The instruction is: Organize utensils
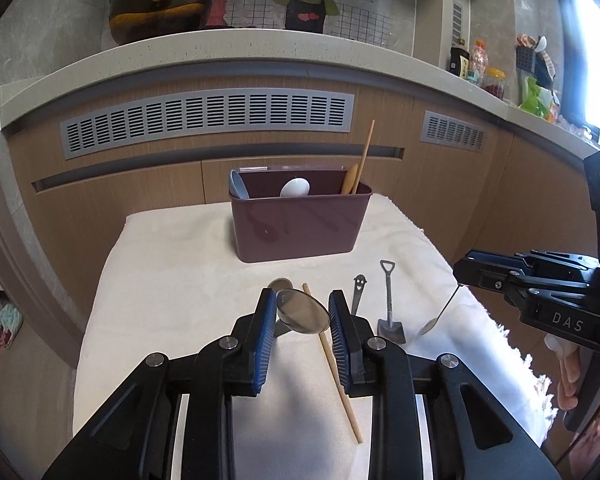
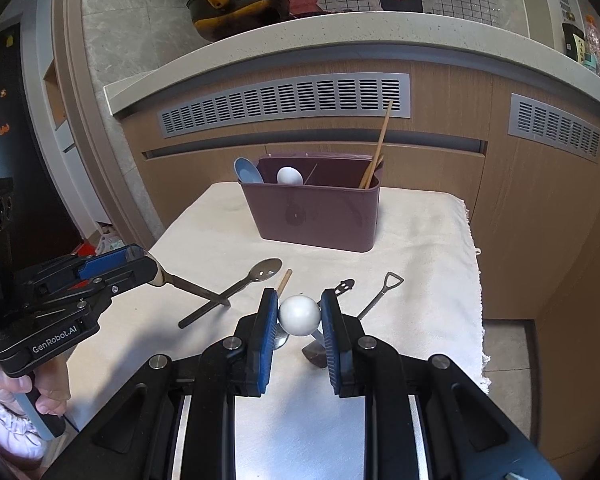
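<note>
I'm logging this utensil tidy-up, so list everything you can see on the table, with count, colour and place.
plastic bin: one, maroon, cloth's far end
blue spoon, white spoon: one each, in bin
wooden chopstick: one, tan, bin's right end
loose chopstick: one, tan, on cloth
slotted spoon, smiley spoon, shovel spoon: one each, grey metal, on cloth
cloth: one, cream, over table
left gripper: black, blue pads, holding metal spoon
right gripper: same, holding ball-topped spoon

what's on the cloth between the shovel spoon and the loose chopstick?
The smiley-handled spoon lies between the shovel spoon and the chopstick on the cloth; clearest in the left wrist view.
</note>
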